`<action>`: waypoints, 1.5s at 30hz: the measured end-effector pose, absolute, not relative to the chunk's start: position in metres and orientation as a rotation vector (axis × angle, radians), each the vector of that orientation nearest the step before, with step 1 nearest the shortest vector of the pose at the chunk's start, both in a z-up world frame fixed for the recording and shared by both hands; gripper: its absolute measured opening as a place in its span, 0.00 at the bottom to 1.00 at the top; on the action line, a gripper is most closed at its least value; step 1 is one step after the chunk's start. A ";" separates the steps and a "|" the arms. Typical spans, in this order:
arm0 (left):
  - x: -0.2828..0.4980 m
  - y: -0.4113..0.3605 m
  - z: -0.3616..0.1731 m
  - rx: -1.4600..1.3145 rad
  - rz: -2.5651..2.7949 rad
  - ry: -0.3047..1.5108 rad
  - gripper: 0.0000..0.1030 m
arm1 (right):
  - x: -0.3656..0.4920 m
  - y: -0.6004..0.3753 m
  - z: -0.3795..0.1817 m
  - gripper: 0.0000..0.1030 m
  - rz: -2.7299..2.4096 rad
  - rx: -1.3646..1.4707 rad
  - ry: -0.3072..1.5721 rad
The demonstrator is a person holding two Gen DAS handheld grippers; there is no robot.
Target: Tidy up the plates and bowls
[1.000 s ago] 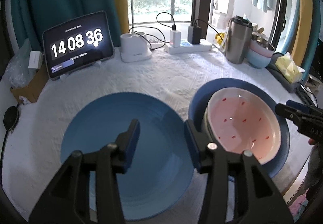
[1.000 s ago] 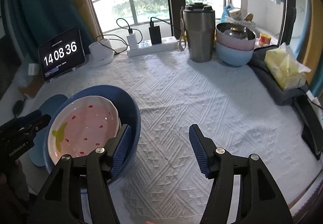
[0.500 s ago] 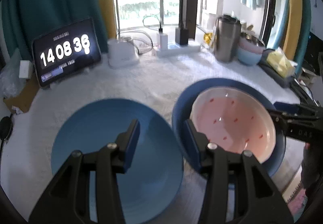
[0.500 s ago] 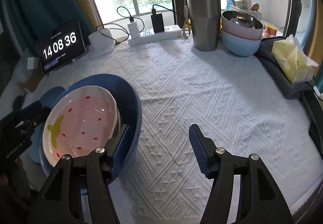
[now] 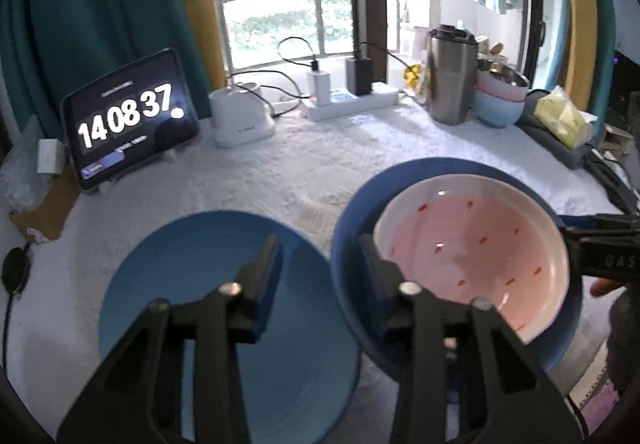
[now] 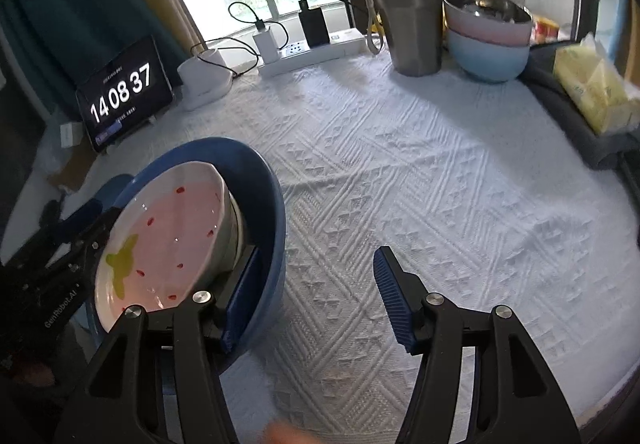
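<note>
A dark blue bowl (image 5: 352,204) holds a pink strawberry-pattern bowl (image 5: 472,244) nested in it; both show in the right wrist view, the blue bowl (image 6: 264,180) and the pink bowl (image 6: 168,232). A flat blue plate (image 5: 192,284) lies to their left. My left gripper (image 5: 320,264) is open, its fingers straddling the blue bowl's left rim. My right gripper (image 6: 316,292) is open, its left finger inside the blue bowl's near rim and its right finger over the cloth.
A white tablecloth (image 6: 420,172) covers the table. At the back stand a clock tablet (image 5: 128,116), white lamp base (image 5: 240,120), power strip (image 6: 316,48), steel tumbler (image 6: 408,16), stacked pink and blue bowls (image 6: 488,40) and yellow tissue pack (image 6: 596,88).
Both grippers have closed in on the stacked bowls and risen. The blue bowl's rim now sits between each gripper's fingers. The bowls look tilted in the right wrist view.
</note>
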State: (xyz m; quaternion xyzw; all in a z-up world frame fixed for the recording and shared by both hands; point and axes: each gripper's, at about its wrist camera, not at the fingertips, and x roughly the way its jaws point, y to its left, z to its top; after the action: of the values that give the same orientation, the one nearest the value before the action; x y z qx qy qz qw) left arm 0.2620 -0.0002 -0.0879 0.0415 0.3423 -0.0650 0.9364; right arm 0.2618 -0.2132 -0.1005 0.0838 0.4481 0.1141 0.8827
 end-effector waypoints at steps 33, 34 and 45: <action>0.257 -0.005 -0.088 0.031 -0.185 0.659 0.11 | 0.253 -0.199 -0.094 0.12 0.225 0.265 0.863; 0.257 -0.004 -0.088 0.025 -0.191 0.658 0.11 | 0.253 -0.200 -0.093 0.12 0.226 0.266 0.864; 0.254 -0.007 -0.084 -0.013 -0.246 0.662 0.12 | 0.249 -0.205 -0.086 0.11 0.191 0.255 0.849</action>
State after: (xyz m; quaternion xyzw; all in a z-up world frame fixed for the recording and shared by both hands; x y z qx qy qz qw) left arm 0.2540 -0.0068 -0.0835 -0.0064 0.3243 -0.1202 0.9383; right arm 0.2494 -0.2054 -0.0861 0.1233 0.4103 0.0920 0.8989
